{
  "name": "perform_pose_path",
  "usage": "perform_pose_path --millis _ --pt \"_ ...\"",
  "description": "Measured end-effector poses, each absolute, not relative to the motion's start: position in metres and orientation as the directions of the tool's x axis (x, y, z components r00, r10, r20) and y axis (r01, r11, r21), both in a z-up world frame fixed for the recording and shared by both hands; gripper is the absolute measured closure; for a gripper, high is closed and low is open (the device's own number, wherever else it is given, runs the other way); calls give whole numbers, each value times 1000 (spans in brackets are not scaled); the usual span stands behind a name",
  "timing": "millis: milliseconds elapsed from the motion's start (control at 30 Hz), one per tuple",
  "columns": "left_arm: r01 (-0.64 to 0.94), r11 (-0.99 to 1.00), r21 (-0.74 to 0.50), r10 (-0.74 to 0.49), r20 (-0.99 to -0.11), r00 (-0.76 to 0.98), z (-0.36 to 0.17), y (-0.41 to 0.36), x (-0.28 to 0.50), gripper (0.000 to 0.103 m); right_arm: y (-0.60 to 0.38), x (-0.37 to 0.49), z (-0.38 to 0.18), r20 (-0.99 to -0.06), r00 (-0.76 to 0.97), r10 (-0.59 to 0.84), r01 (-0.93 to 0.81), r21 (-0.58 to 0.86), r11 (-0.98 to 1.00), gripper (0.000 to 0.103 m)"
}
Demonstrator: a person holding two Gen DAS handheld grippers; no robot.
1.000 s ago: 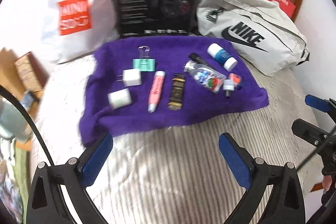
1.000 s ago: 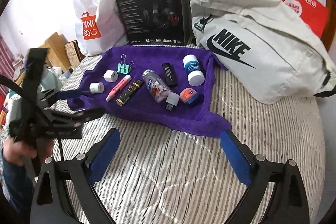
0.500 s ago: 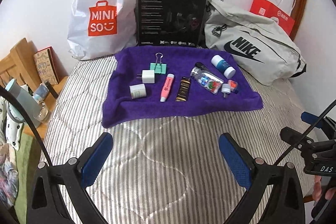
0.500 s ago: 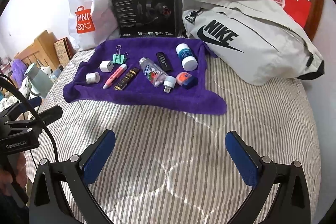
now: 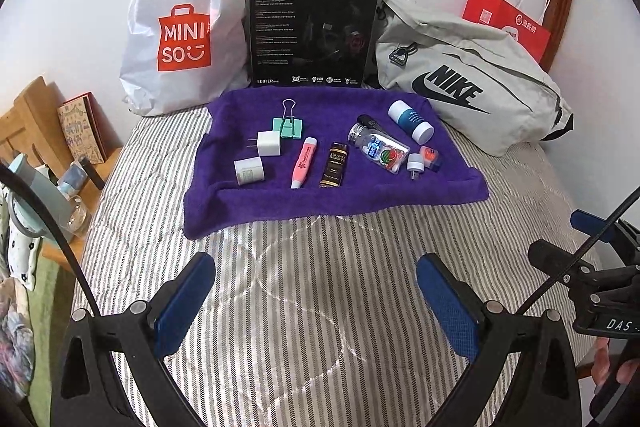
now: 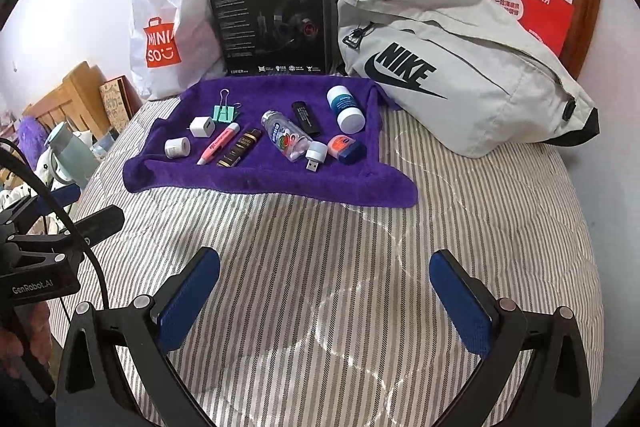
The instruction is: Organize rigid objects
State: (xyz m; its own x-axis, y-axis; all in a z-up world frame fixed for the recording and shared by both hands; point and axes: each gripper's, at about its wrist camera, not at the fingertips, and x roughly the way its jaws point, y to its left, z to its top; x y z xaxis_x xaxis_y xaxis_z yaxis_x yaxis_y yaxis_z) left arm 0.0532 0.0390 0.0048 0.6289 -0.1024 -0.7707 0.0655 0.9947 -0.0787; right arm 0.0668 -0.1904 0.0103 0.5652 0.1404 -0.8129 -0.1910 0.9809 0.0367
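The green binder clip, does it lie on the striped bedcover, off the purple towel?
No, the green binder clip lies on the purple towel, just behind the white charger plug.

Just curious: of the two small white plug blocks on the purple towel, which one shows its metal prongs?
The upper charger, beside the green binder clip; its prongs point left. The lower one shows none.

Both grippers angle downward with jaws spread wide and empty, left gripper [image 5: 316, 303] at 9 o'clock of right gripper [image 6: 325, 301].

Bright, even light; sharp centre, fisheye-bent dark corners.
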Motion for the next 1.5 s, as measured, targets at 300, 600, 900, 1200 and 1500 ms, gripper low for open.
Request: perform_pose_path --millis 300,600,900,1200,1500 --pt "65 995 -71 -96 -781 617 1 36 54 1 -189 66 9 -815 558 154 -199 48 979 0" --pt "69 996 -64 -93 -781 618 2 35 52 1 -189 65 9 -814 561 152 -199 46 979 0" --pt "63 996 -61 -87 -779 621 3 38 50 1 -190 64 9 -815 560 150 -201 43 979 0" --pt "54 997 -61 -82 -775 627 6 40 49 1 -192 64 11 -811 566 148 -198 41 979 0" --pt "58 997 -57 -80 -773 629 8 39 50 1 -193 64 14 -809 569 147 -197 40 980 0"
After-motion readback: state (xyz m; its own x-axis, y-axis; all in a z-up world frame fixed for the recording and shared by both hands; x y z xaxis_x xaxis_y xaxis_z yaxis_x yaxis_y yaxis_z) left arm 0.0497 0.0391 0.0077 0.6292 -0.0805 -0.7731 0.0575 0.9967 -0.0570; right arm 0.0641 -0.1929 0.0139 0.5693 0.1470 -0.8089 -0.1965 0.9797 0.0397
